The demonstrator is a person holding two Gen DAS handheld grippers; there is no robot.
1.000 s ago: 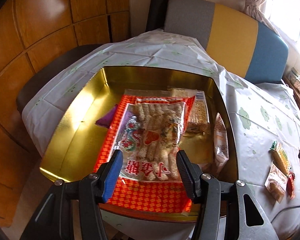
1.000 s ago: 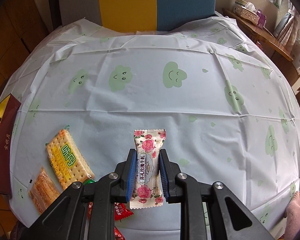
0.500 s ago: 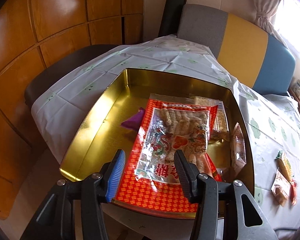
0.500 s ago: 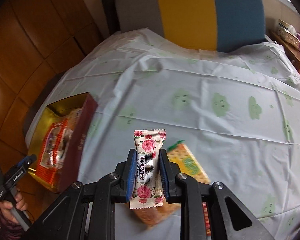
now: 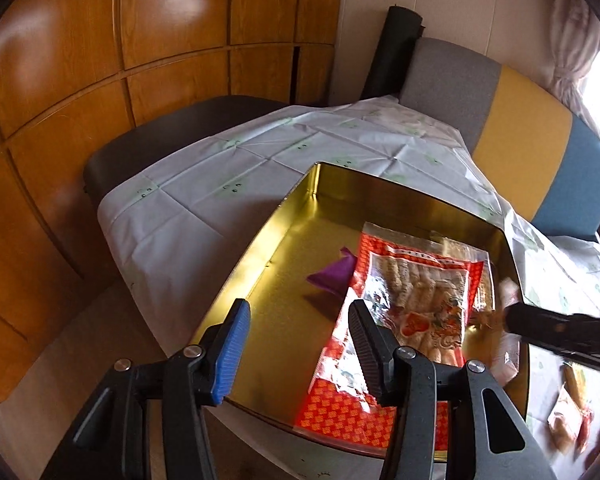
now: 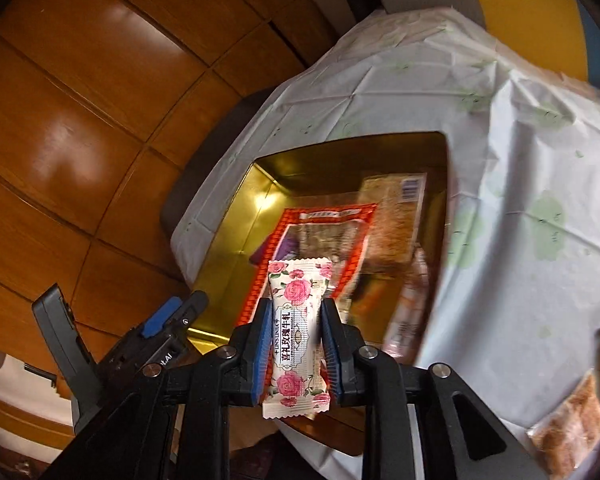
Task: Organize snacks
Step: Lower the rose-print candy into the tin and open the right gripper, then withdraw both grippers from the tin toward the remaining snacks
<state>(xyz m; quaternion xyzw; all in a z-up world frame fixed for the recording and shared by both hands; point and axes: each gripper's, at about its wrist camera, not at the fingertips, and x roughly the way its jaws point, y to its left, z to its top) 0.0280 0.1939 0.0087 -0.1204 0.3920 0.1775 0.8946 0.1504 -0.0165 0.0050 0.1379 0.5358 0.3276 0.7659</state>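
Note:
A gold tin box (image 5: 296,216) sits at the table's left end, holding a large red snack bag (image 5: 412,292), a purple packet (image 5: 332,274) and other snacks. My left gripper (image 5: 296,340) is open and empty, over the box's near edge. My right gripper (image 6: 296,344) is shut on a white rose-print candy packet (image 6: 296,332) and holds it above the near side of the box (image 6: 236,216). The right gripper also shows as a blurred dark bar in the left wrist view (image 5: 560,332), and the left gripper shows in the right wrist view (image 6: 168,320).
A white tablecloth with green clouds (image 6: 520,160) covers the table. Loose snack packets lie at the right (image 6: 572,428) (image 5: 568,412). A grey, yellow and blue bench (image 5: 520,128) stands behind; wooden panels (image 5: 100,80) and a dark chair (image 5: 172,136) are at the left.
My right gripper has swung left with the candy packet from over the tablecloth to above the gold box. My left gripper has shifted left, toward the box's near-left edge.

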